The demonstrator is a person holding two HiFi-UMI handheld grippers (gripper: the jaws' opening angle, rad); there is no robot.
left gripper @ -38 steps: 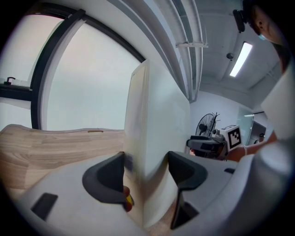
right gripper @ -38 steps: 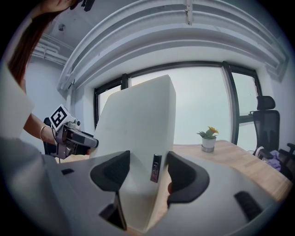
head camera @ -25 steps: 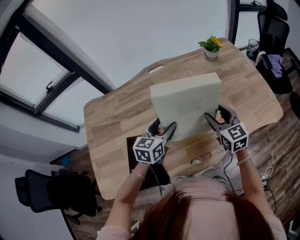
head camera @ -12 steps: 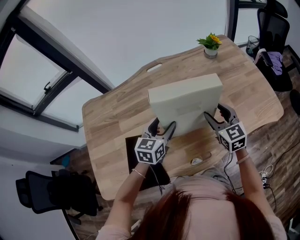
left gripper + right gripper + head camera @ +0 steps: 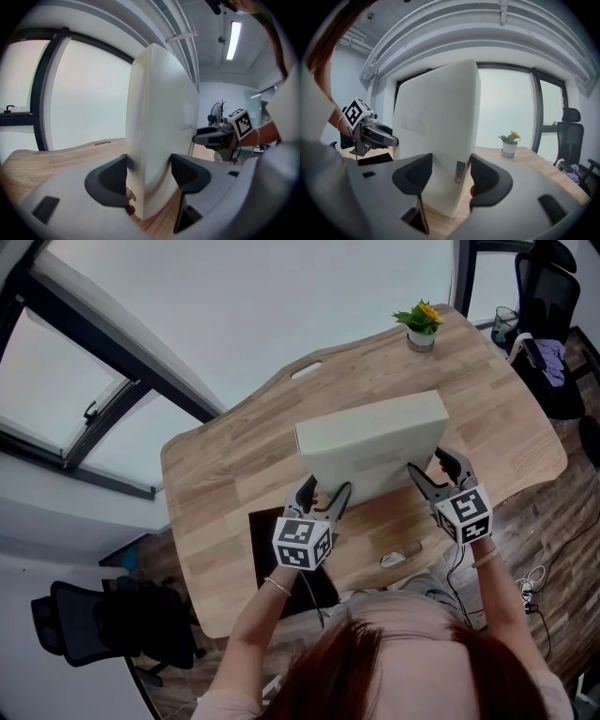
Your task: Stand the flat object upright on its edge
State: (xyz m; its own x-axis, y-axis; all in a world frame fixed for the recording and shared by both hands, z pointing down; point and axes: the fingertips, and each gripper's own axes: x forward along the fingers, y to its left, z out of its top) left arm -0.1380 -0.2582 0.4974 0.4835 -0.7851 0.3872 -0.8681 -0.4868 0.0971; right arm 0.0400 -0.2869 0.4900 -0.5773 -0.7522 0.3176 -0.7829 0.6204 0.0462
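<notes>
One cream-white thick rectangular slab (image 5: pixel 375 451) stood on the light wooden desk (image 5: pixel 225 465), and two grippers held it, one at each lower side. The left gripper (image 5: pixel 325 491) had its black jaws clamped on the slab's left edge. The right gripper (image 5: pixel 425 462) had its jaws pressed on the right edge.

Around it were one small potted plant with a yellow flower (image 5: pixel 420 329) at the desk's far corner, well apart, one flat black rectangle (image 5: pixel 267 531) beside the left gripper, and one small white object (image 5: pixel 394 559) near the desk's front edge. Two black office chairs (image 5: pixel 103 624) stood off the desk, one on either side. Nothing stood close against the slab.

The slab was upright, leaning slightly, with its lower edge on the wood. Its faces were plain and smooth with rounded corners, and a small grey label (image 5: pixel 460 172) sat on its narrow side.
</notes>
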